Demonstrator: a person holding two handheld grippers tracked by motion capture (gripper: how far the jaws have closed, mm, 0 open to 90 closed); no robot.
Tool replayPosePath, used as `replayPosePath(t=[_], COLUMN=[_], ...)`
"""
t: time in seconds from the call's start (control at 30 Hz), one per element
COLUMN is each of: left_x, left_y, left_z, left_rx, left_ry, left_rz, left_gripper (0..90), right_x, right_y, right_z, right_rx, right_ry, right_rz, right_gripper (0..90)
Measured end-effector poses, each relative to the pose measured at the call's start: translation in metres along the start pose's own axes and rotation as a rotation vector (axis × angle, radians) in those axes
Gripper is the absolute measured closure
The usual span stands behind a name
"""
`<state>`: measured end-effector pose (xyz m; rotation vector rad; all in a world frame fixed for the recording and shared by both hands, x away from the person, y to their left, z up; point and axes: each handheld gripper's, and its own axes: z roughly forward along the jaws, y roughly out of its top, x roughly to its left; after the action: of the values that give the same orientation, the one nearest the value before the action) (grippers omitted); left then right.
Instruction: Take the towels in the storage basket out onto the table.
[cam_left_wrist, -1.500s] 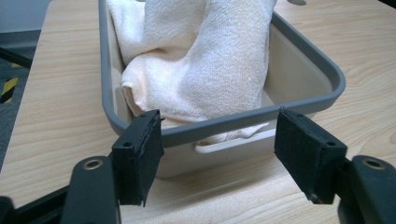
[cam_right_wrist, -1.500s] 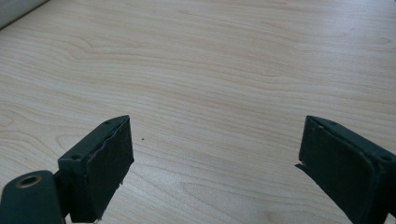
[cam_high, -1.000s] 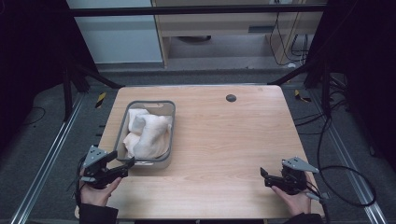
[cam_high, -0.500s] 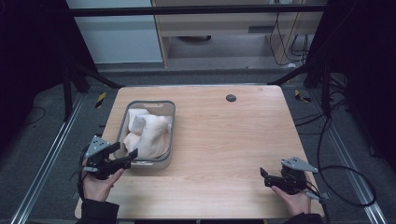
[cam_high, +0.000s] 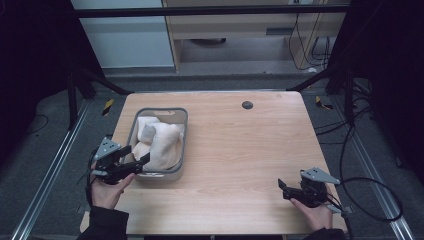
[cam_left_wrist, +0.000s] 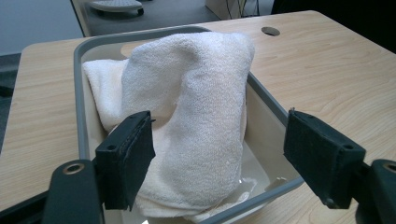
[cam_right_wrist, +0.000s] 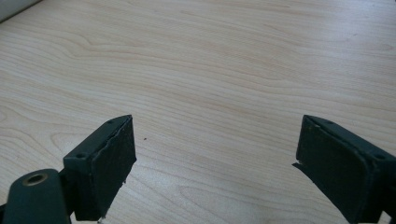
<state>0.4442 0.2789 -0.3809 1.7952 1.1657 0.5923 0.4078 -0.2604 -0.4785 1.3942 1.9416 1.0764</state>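
Left gripper (cam_left_wrist: 219, 154), jaws apart, hovers lower left by the white terry towel (cam_left_wrist: 196, 121) in the grey plastic tub (cam_left_wrist: 79, 93); I'd pinch the top fold

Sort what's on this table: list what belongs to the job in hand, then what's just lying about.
In the job:
- white terry towel
- grey-rimmed plastic tub holding it
- left gripper, open

Lying about:
- right gripper, open over bare wood
- round dark cable hole
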Motion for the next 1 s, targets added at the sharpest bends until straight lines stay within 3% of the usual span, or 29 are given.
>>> replayPosePath(t=[0.33, 1.0], left_x=[-0.001, 0.001], left_y=[0.012, 0.019], left_z=[0.014, 0.051], left_rx=[0.037, 0.117], left_ry=[0.008, -0.013], left_rz=[0.034, 0.035], left_gripper=[23.3, 20.7], right_x=[0.000, 0.001], right_y=[0.000, 0.002], right_z=[0.001, 0.004], right_rx=[0.002, 0.006], right_ry=[0.005, 0.010], right_rz=[-0.002, -0.009], right_gripper=[11.8, 12.0])
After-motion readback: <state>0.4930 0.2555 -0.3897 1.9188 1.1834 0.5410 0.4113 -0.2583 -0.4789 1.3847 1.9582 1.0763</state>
